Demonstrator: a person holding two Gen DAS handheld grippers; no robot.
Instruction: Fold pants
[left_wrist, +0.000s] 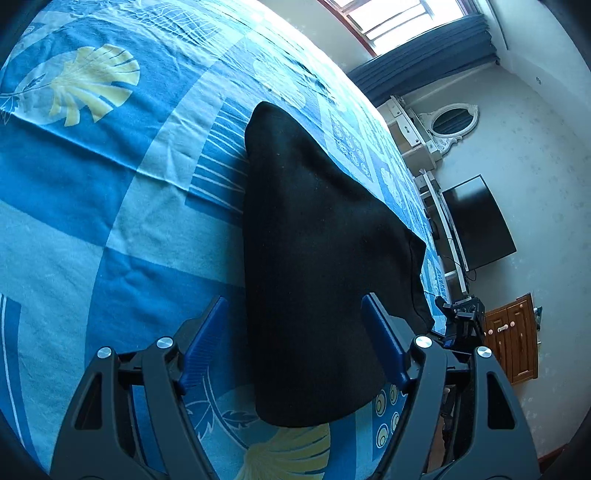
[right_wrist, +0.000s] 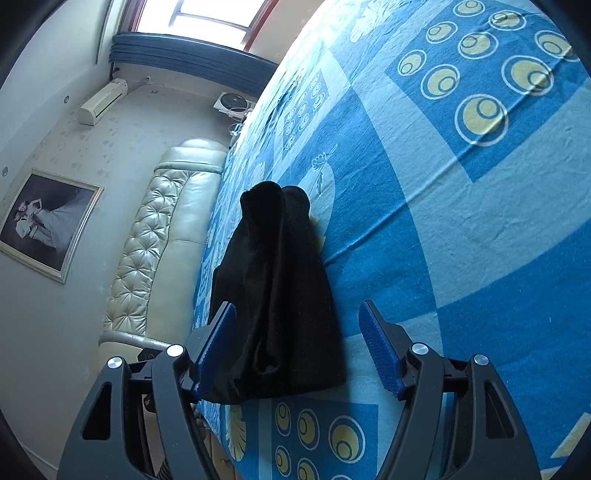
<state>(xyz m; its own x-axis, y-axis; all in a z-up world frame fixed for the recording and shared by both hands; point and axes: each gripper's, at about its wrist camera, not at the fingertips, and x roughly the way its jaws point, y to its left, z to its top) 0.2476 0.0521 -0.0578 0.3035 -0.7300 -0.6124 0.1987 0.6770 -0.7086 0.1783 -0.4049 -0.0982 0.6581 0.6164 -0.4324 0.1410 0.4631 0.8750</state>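
The left gripper (left_wrist: 293, 339) had its blue ribbed fingers (left_wrist: 205, 343) spread apart, pressing on nothing; the near end of the folded black fabric pants (left_wrist: 314, 258) lay between them, and whether the finger at 3 o'clock brushed the cloth could not be told. The right gripper (right_wrist: 299, 345) likewise stood with its blue fingers (right_wrist: 380, 347) apart, the pants (right_wrist: 284, 295) lying between them closer to the finger at 9 o'clock, clear of the other.

From each wrist the pants ran toward 12 o'clock as a long dark bundle, flat on the blue patterned bedsheet with pale leaves and circles (left_wrist: 110, 184). In the left view the other gripper showed at 4 o'clock, beyond the bed's edge. Past it hung a black flat screen (left_wrist: 476, 221). In the right view a cream tufted headboard (right_wrist: 159, 251) lay at 9 o'clock.
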